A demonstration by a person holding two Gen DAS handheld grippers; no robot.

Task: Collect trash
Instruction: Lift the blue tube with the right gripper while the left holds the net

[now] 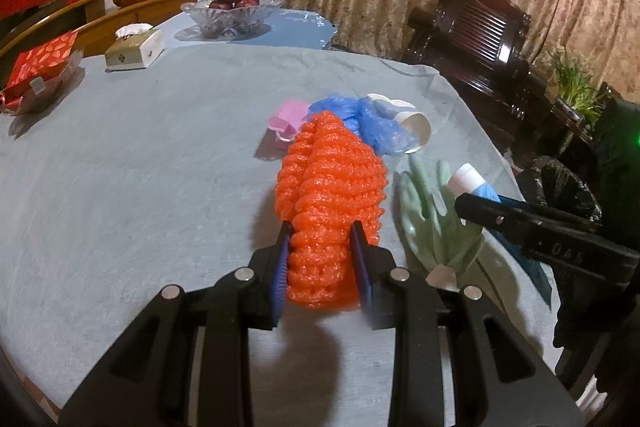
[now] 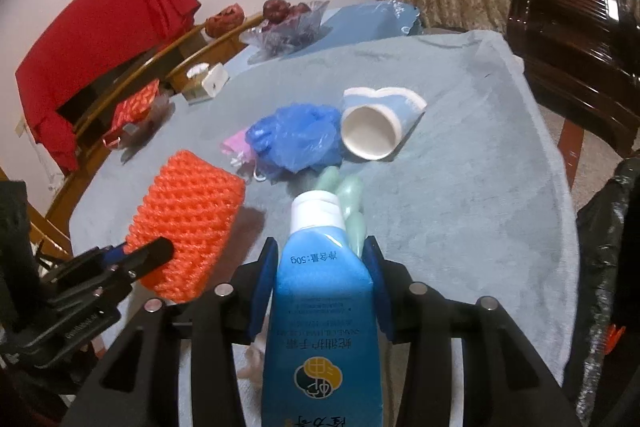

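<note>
Each of the 2 fisheye cameras sits on its tool and looks forward and downward along the fingers at close range over the cloth-covered counter [image 1: 160, 147]. The left view frames the left tool [image 1: 320, 239]; the right view frames the right tool [image 2: 324, 259]. Both share the orange foam net [image 1: 332, 187], blue plastic bag [image 2: 296, 139], paper cup [image 2: 372, 131] and fruit bowl [image 1: 232, 13].
</note>
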